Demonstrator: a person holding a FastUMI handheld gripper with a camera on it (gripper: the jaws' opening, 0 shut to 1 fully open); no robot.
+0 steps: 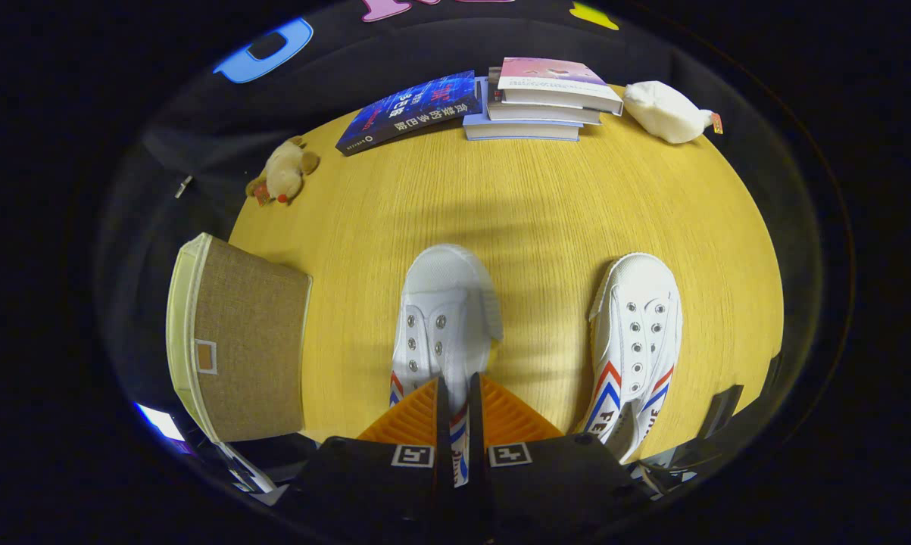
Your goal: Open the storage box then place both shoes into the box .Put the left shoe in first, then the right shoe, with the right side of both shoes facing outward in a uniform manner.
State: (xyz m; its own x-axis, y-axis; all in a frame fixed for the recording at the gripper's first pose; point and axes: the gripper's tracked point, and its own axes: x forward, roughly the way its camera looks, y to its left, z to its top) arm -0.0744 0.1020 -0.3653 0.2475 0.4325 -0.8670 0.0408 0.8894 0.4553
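Observation:
Two white canvas shoes with red and blue chevrons are over the yellow wooden table (546, 204). One shoe (441, 318) is tilted, toe pointing away, and its rear side wall is pinched between my fingers. My gripper (455, 409) is shut on that shoe. The other shoe (637, 341) lies flat on the table to the right of the fingers. A tan fabric storage box (247, 341) with a cream rim stands at the table's left edge, left of the fingers; I cannot tell whether its lid is open.
At the far side of the table lie a blue book (410, 112), a stack of books (550, 98) and a white plush toy (663, 112). A small brown plush toy (282, 172) sits at the far left, beyond the box.

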